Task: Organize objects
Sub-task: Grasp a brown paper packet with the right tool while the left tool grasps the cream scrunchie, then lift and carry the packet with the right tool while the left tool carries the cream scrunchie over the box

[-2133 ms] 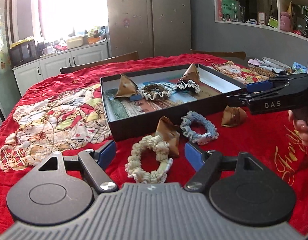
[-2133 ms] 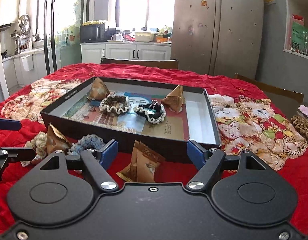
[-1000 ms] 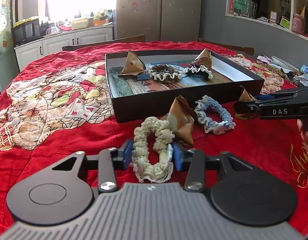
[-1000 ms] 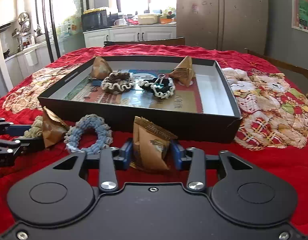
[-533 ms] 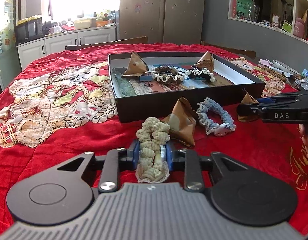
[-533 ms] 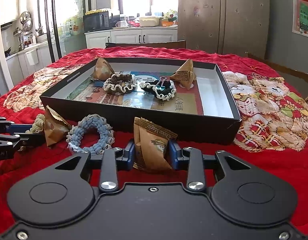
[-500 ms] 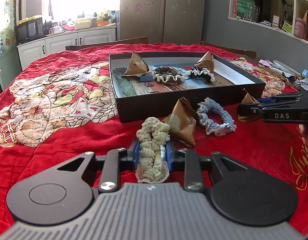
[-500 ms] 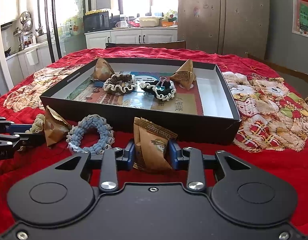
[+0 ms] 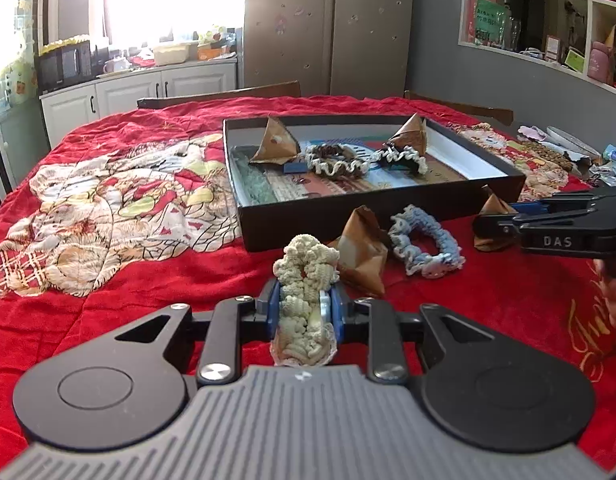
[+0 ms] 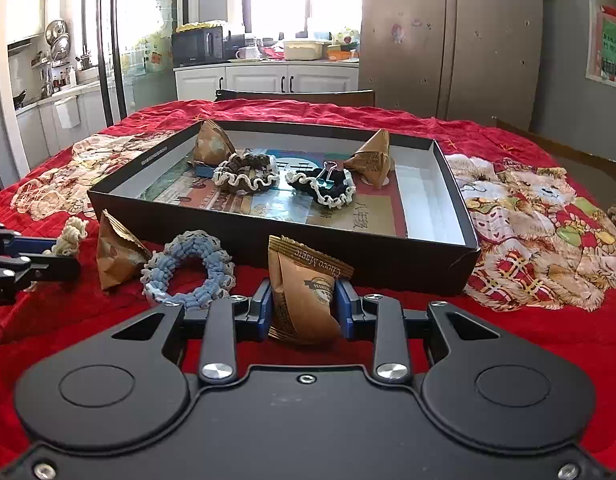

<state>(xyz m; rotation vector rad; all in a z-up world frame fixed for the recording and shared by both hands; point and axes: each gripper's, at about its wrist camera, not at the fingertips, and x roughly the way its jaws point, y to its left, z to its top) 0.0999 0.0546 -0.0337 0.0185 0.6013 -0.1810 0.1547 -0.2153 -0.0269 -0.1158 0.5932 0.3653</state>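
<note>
A red patterned cloth [image 9: 108,208] covers the table. On it lies a shallow black box [image 10: 268,248] holding two brown snack packets, two frilled scrunchies and a binder clip [image 10: 325,174]. Just in front of the box's near wall sit a loose brown packet [image 10: 116,256] and a blue scrunchie [image 10: 188,270], touching each other. The left claw [image 9: 304,306] has been closing and now squeezes a cream scrunchie [image 9: 306,280] flat between its blue pads, low over the cloth. The right claw [image 10: 306,306] has also been closing and pinches a brown snack packet [image 10: 306,286], held upright near the box's front wall.
</note>
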